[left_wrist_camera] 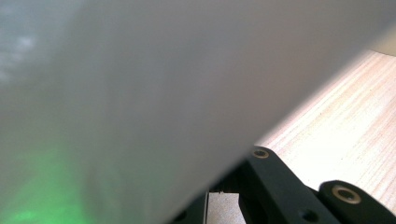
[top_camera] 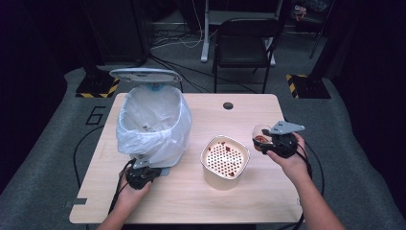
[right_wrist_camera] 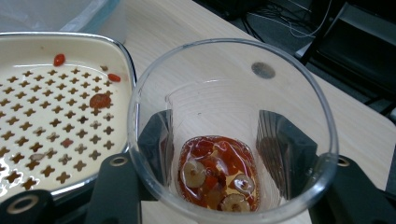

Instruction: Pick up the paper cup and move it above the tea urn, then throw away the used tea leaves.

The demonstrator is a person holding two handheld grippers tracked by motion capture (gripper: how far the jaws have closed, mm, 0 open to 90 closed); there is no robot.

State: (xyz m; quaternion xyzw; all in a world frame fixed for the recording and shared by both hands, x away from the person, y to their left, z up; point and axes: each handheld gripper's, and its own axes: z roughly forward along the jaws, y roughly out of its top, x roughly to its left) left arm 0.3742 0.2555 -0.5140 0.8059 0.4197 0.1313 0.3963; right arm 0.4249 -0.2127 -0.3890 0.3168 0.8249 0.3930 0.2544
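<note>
Glass (right_wrist_camera: 232, 130) clear, round, ribbed; strainer (right_wrist_camera: 51, 116) cream, cross-shaped holes.

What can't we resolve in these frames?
- Left gripper jaws: in the high view too small, against the bin base; in the left gripper view a blurred white surface covers them.
- Bin contents: high view, bag folds hide them.
- Cup base: right gripper view, cut off by the bottom edge.

The strainer tub (top_camera: 225, 162) stands mid-table. Bare wood lies open in front of it and behind it, up to the cable hole (top_camera: 228, 105). Left of it, the lined bin (top_camera: 153, 122) with its raised lid (top_camera: 145, 74) blocks passage.
</note>
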